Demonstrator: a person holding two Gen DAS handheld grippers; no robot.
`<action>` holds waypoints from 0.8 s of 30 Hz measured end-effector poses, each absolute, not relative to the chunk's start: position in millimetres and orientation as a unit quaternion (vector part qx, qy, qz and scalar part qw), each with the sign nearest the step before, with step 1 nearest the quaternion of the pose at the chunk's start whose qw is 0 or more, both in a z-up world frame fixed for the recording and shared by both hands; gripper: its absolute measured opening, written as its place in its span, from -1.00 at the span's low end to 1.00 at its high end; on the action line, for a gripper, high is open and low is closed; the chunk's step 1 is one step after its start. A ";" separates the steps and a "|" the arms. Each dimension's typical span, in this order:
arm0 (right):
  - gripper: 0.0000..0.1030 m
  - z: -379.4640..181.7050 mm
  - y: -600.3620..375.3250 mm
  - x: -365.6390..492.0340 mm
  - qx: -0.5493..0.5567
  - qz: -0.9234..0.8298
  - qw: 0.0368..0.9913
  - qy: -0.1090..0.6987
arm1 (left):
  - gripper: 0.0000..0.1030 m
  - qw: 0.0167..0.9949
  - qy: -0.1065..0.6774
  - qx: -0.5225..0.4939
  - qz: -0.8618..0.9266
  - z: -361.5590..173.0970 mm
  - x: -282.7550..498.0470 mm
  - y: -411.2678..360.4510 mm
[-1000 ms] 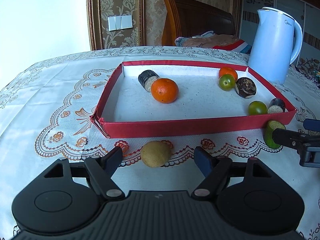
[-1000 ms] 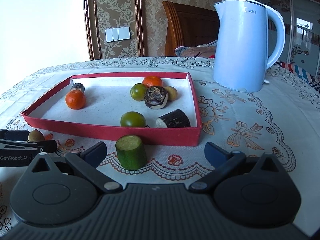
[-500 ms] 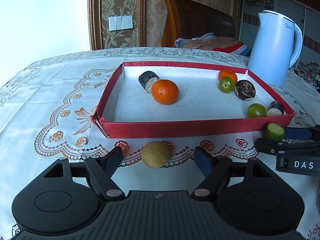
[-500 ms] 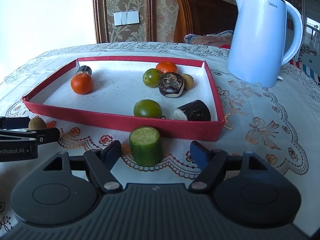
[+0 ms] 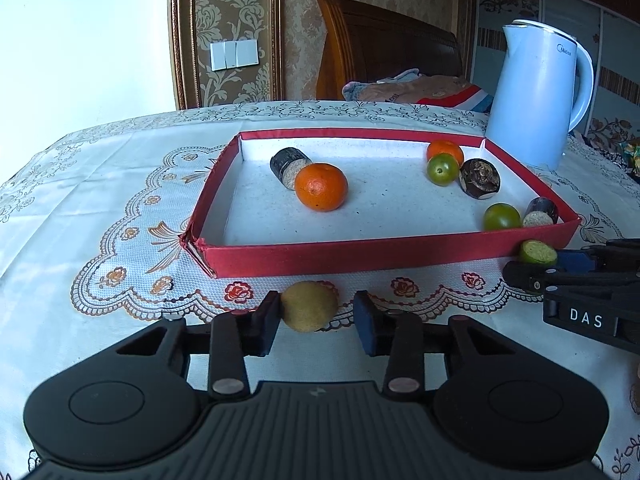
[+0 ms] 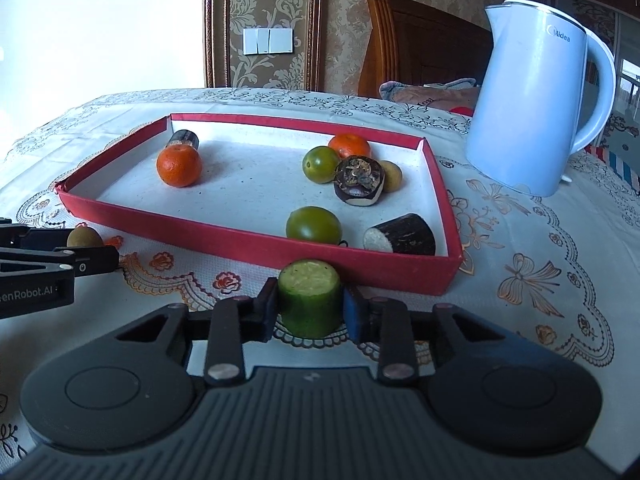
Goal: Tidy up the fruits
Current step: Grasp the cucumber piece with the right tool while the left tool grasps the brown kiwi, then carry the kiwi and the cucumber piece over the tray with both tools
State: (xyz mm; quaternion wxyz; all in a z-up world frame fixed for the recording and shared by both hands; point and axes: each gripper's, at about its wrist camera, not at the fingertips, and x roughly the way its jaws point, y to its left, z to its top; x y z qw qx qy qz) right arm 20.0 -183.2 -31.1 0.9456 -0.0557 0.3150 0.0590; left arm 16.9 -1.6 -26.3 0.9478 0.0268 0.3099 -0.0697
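Right gripper (image 6: 310, 312) clamps the green cucumber chunk (image 6: 310, 300) — left gripper (image 5: 316, 318) closing around the kiwi (image 5: 309, 306), far pad apart.

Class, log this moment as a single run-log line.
left gripper: closing around kiwi, in front of red tray | right gripper: shut on cucumber piece | both items on tablecloth

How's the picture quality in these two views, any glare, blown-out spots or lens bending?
Left wrist view: window area blown out white, table edge bowed by the fisheye, tray sharp. Right wrist view: same washed-out upper left, kettle leaning from distortion, corners vignetted dark.
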 end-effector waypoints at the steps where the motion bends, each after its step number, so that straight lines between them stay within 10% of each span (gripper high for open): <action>1: -0.42 -31.0 -183.3 19.9 -0.055 0.059 0.946 0.315 | -0.33 0.948 0.308 0.030 -0.069 -26.4 16.4 -2.7; 24: -0.41 -26.2 -195.2 12.4 -0.026 0.042 0.956 0.289 | -0.42 0.959 0.267 0.047 -0.085 -19.0 0.6 -9.7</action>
